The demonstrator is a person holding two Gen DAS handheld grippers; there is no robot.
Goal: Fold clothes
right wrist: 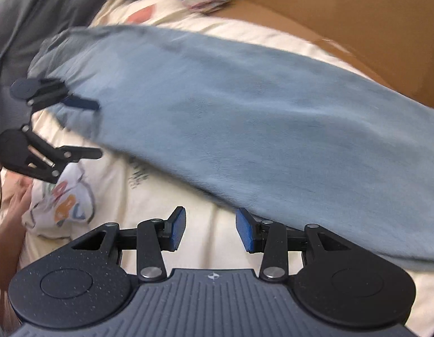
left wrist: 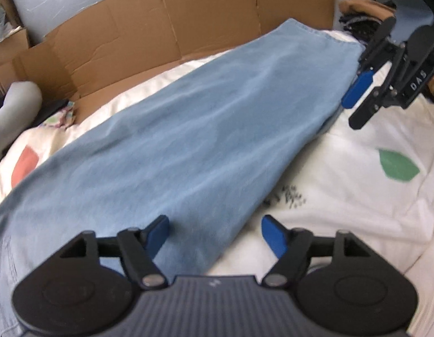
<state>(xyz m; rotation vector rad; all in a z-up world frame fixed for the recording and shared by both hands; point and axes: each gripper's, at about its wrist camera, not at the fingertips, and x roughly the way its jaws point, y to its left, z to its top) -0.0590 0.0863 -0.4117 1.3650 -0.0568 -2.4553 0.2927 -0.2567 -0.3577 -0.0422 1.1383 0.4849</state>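
Note:
A light blue pair of jeans (left wrist: 194,129) lies folded lengthwise on a white printed bed sheet (left wrist: 357,168), and shows in the right wrist view (right wrist: 245,118) too. My left gripper (left wrist: 215,234) is open and empty, its jaws astride the near edge of the jeans. It shows at the left of the right wrist view (right wrist: 96,129), open. My right gripper (right wrist: 210,230) is open and empty over the sheet, beside the jeans' long edge. In the left wrist view it (left wrist: 354,104) hovers at the far right edge of the jeans.
A flattened cardboard box (left wrist: 160,28) stands behind the bed. A grey pillow (left wrist: 14,112) lies at the left. A pile of dark and tan clothes (left wrist: 360,14) sits at the back right. A white printed garment (right wrist: 62,196) lies on the sheet.

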